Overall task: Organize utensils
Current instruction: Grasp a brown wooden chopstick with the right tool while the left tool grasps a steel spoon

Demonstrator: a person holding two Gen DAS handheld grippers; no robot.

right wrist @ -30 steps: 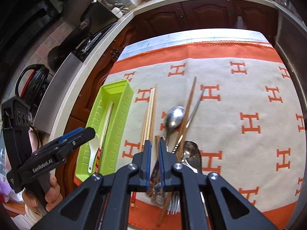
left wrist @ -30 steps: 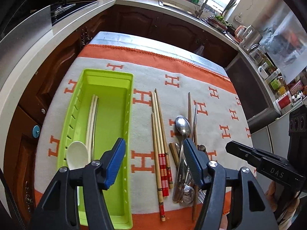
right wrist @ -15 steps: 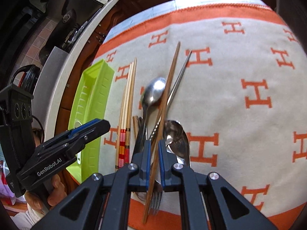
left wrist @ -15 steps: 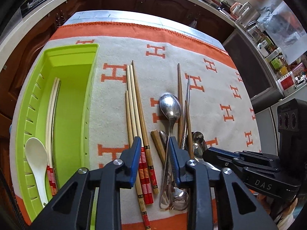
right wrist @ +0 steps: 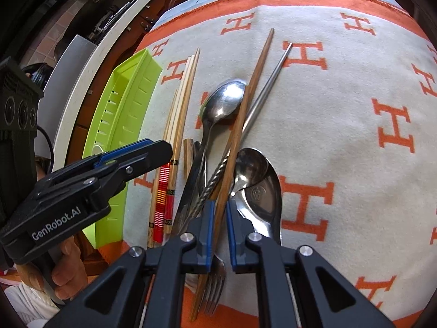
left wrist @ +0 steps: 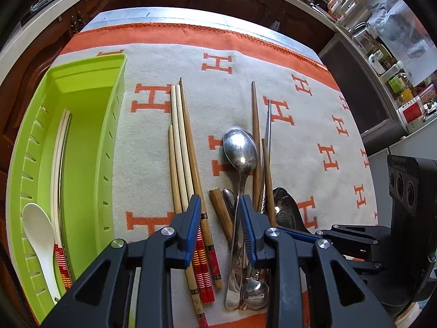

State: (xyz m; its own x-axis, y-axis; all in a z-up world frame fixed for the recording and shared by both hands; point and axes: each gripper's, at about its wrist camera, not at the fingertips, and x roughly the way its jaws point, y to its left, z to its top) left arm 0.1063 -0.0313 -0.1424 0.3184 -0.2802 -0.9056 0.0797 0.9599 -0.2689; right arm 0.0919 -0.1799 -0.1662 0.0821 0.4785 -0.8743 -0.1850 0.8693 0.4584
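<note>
Here, the right gripper (right wrist: 218, 218), jaws narrowly parted and just opening, straddles a brown chopstick (right wrist: 243, 114) running lengthwise away from it atop the cutlery pile, while the left gripper (left wrist: 220, 213), half-closed on nothing, hovers beside it near the green tray (left wrist: 114, 136).

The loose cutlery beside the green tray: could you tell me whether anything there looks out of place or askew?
Yes. The dark wooden chopstick and the metal chopstick lie crossed over the spoons and fork in a tangled heap, while the pale chopsticks lie neatly parallel beside the green tray.
</note>
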